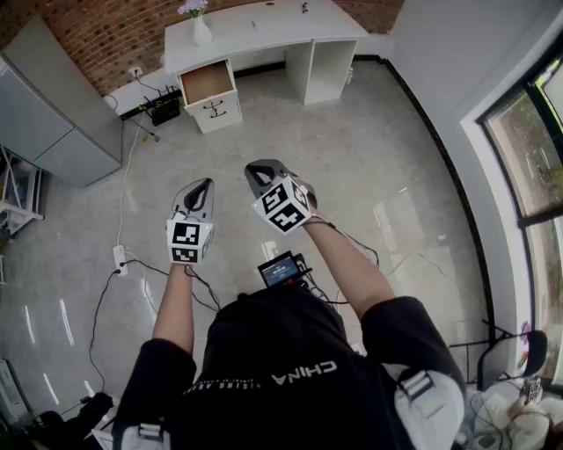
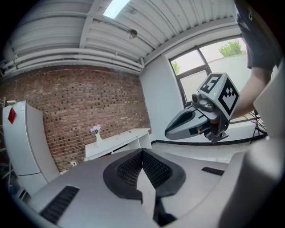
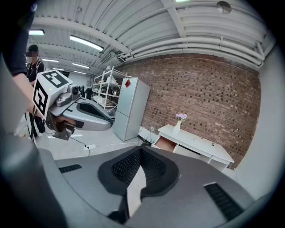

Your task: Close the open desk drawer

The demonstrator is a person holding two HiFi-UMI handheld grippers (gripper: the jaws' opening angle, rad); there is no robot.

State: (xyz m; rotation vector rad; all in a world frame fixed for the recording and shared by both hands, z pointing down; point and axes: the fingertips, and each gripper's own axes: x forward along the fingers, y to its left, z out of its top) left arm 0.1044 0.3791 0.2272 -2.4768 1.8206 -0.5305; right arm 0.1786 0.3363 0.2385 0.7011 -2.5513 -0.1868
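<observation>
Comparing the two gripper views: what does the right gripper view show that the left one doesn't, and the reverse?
Only the right gripper view: the open drawer and the left gripper. Only the left gripper view: the window and the right gripper. Both: the white desk, the flower vase and the brick wall.

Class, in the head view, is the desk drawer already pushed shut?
No, the drawer stands pulled out of the white desk, its brown inside showing.

Small items (image 1: 303, 7) on desk (image 1: 264, 35) too tiny to identify, shelf (image 3: 107, 84) contents indistinct in right gripper view
</observation>
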